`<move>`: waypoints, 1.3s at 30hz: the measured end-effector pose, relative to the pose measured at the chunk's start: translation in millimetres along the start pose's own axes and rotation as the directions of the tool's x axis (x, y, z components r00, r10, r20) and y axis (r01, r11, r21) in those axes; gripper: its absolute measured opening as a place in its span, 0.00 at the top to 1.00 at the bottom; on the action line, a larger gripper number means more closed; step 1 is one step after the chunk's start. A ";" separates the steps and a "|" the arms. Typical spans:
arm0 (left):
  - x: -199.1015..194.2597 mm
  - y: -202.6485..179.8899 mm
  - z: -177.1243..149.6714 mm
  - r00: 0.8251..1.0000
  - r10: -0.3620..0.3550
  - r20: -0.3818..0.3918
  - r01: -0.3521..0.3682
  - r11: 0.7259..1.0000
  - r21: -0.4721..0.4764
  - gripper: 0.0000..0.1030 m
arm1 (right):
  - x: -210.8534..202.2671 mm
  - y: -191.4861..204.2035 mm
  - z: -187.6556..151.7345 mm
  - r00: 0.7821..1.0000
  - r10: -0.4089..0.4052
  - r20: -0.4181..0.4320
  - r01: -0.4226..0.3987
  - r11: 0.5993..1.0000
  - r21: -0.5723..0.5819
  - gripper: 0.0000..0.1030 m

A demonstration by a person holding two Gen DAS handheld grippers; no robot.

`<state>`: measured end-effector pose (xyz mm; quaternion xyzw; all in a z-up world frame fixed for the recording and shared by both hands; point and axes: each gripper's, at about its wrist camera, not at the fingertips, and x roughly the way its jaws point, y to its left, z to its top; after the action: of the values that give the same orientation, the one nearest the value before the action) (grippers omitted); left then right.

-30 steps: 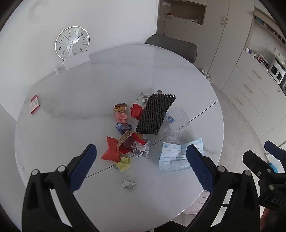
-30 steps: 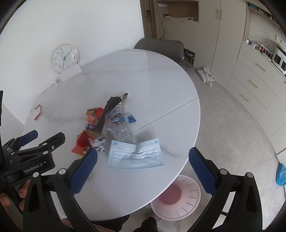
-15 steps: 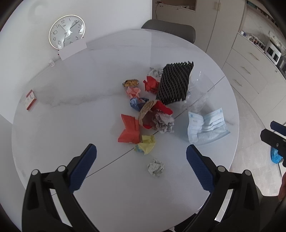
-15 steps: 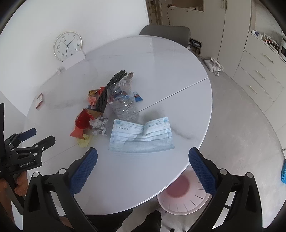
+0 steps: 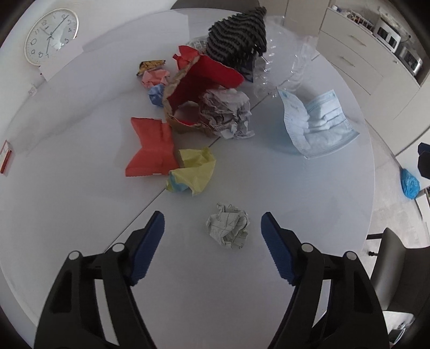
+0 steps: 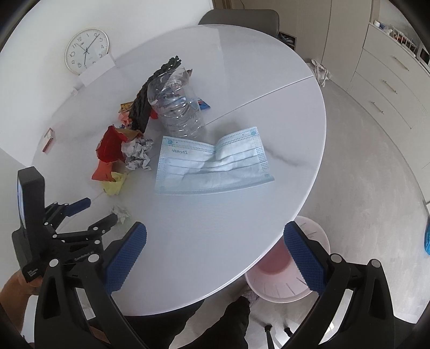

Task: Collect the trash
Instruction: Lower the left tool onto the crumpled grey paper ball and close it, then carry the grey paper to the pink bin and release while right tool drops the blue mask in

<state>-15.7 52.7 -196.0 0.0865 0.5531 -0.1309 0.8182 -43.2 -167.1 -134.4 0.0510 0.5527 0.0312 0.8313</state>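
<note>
Between the left gripper [image 5: 212, 231] fingers, closing but not yet touching, sits a crumpled paper ball [image 5: 228, 228] on the worktop [image 5: 309, 204]. Right gripper [image 6: 215, 249] fingers spread wide, holding nothing, above the worktop edge. Beyond: yellow scrap [image 5: 193, 170], red paper [image 5: 150, 147], face mask [image 6: 212, 161], clear bottle [image 6: 177, 107]. Pink bin [image 6: 290, 279] waits on the floor. Step: first pickup. Next likely calls for pinching the ball, then carrying it to the bin.

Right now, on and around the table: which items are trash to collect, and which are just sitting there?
Trash to collect:
crumpled white paper ball, between the closing jaws of the left hand-held gripper, not yet pinched
yellow paper
orange paper
face mask
plastic bottle
black foam net

Probably the target: pink bin

Just there:
wall clock
red-and-white box
chair
</note>
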 end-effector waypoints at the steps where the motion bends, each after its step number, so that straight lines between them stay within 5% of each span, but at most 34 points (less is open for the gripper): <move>1: 3.1 -2.3 -0.2 1.000 0.003 0.001 -0.003 1.000 0.016 0.38 | 0.1 -0.1 -1.3 1.000 -0.005 0.000 0.005 1.000 0.006 0.02; 7: 12.6 -11.8 -4.0 1.000 -0.025 -0.004 0.025 0.997 0.074 0.66 | 2.4 -4.3 -5.1 1.000 -0.018 0.000 0.018 0.998 0.054 0.02; 15: 4.5 -12.4 -11.5 0.998 -0.070 0.004 0.069 0.994 0.084 0.71 | 8.8 7.1 2.8 0.999 0.025 0.031 -0.027 0.998 0.064 0.02; 21: -13.2 10.5 -7.8 0.996 -0.091 0.020 0.089 0.993 0.074 0.71 | 30.8 37.6 6.4 0.999 -0.005 0.054 0.012 0.991 -0.136 0.02; 25: -30.3 27.0 -5.8 0.995 -0.087 0.043 0.085 0.995 0.051 0.71 | 53.5 56.1 6.7 0.995 -0.064 0.071 0.082 0.948 -0.307 0.02; 29: -35.8 39.3 -3.6 0.995 -0.084 0.052 0.083 0.996 0.023 0.71 | 77.3 70.0 6.0 0.982 -0.152 0.109 0.185 0.874 -0.450 0.12; 34: -37.7 45.2 -5.3 0.995 -0.078 0.054 0.079 0.997 -0.007 0.71 | 98.4 81.6 5.9 0.978 -0.169 0.123 0.209 0.825 -0.525 0.19; 39: -37.1 44.6 -4.9 0.996 -0.076 0.054 0.077 0.997 -0.023 0.71 | 117.3 88.4 8.7 0.979 -0.174 0.107 0.204 0.813 -0.545 0.53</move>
<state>-19.4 100.9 -163.6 0.0516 0.5358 -0.1573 0.8280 10.7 -67.1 -227.9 -0.2459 0.5003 0.1058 0.8234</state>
